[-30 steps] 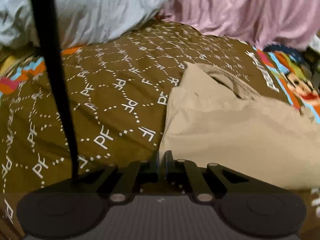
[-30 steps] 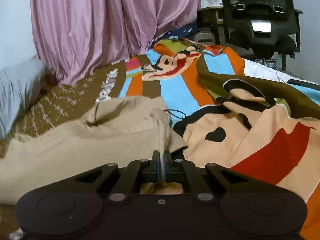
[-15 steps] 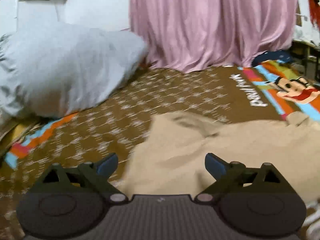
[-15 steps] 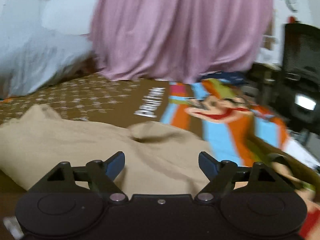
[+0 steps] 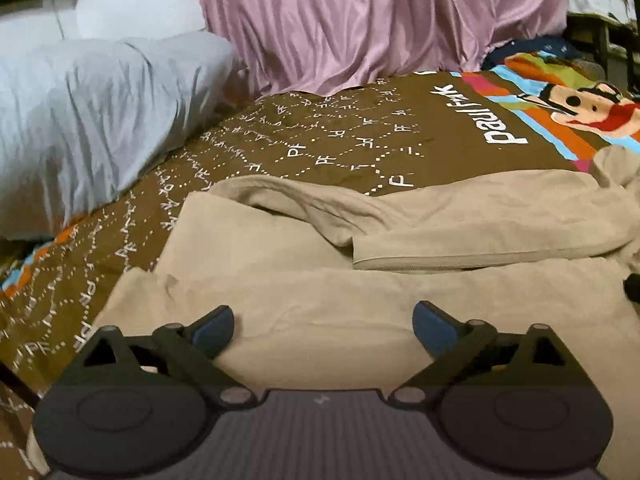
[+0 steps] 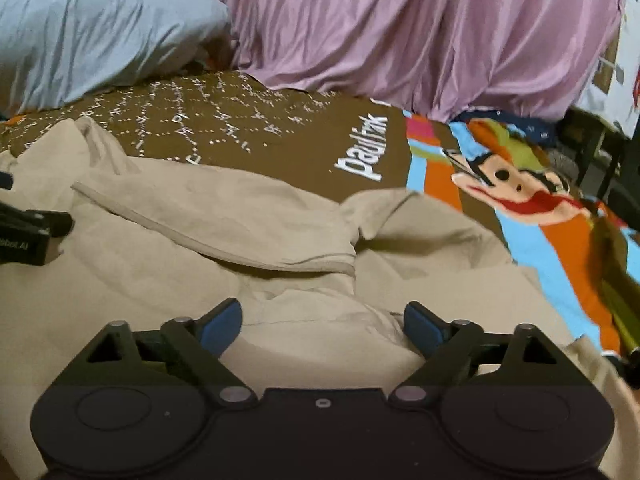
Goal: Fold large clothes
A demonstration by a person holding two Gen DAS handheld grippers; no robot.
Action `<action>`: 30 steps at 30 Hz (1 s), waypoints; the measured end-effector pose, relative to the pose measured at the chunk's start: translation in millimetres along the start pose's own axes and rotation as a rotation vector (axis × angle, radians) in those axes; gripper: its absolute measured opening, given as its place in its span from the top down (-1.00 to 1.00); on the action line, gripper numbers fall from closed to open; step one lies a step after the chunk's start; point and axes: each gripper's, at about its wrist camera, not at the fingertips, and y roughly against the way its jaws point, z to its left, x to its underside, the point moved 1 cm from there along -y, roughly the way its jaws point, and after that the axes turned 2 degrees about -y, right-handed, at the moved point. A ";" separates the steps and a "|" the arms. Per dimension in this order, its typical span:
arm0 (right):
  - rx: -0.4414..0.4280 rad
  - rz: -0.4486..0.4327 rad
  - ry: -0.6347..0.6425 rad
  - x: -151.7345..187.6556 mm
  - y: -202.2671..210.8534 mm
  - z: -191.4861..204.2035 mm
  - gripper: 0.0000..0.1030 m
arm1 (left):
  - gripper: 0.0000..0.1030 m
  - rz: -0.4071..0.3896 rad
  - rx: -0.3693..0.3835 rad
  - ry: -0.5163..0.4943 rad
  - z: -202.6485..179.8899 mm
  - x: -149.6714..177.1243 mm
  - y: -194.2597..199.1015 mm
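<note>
Pink curtains [image 5: 380, 20] and a pale grey pillow [image 5: 92, 120] back a bed covered with a brown patterned bedspread [image 5: 320, 136], on which the beige garment [image 5: 320, 292] lies spread, partly folded, with a hemmed flap [image 6: 224, 232] doubled loosely over its middle. Both sets of tongs are released: the left gripper [image 5: 323, 322] and the right gripper [image 6: 322, 320] have just been opening and now hang wide above the cloth with nothing between their blue pads [image 6: 222, 324]. The likely trouble is the rumpled upper layer: closing on it could catch a single ply or drag the fold crooked, and creases would then be pressed in. The soft bedspread could also bunch up with the fabric. No containers are in view.
</note>
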 end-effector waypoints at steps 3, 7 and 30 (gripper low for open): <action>-0.001 -0.003 -0.009 0.6 -0.3 -0.8 -0.79 | -0.96 0.000 0.006 0.013 5.9 1.3 2.8; -0.029 -0.038 -0.060 -2.4 21.9 -9.9 -0.75 | -0.91 0.028 0.056 0.032 23.0 -13.0 23.5; -0.111 -0.128 -0.174 18.4 138.7 -28.2 -0.99 | -0.99 0.036 0.054 0.081 103.6 19.9 113.1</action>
